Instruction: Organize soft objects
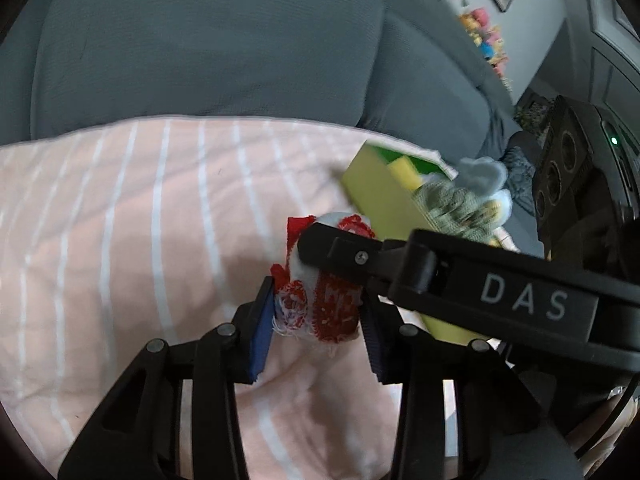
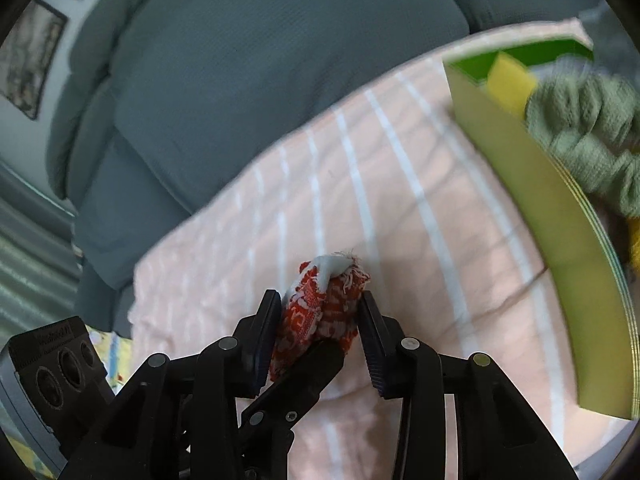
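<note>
A red and white patterned cloth bundle (image 1: 320,300) sits between the jaws of both grippers, above a pink striped blanket (image 1: 140,220). My left gripper (image 1: 316,316) is shut on its lower end. My right gripper (image 2: 320,320) is shut on the same bundle (image 2: 320,308), and its black finger (image 1: 340,248) crosses over the cloth in the left wrist view. A green box (image 1: 380,200) to the right holds a yellow sponge (image 1: 404,172), a green knitted cloth (image 1: 452,208) and a grey soft piece (image 1: 480,176).
Grey sofa cushions (image 1: 200,40) rise behind the blanket. The green box (image 2: 540,200) stands close on the right in the right wrist view, with the knitted cloth (image 2: 592,132) in it. Colourful toys (image 1: 484,36) line a shelf far right.
</note>
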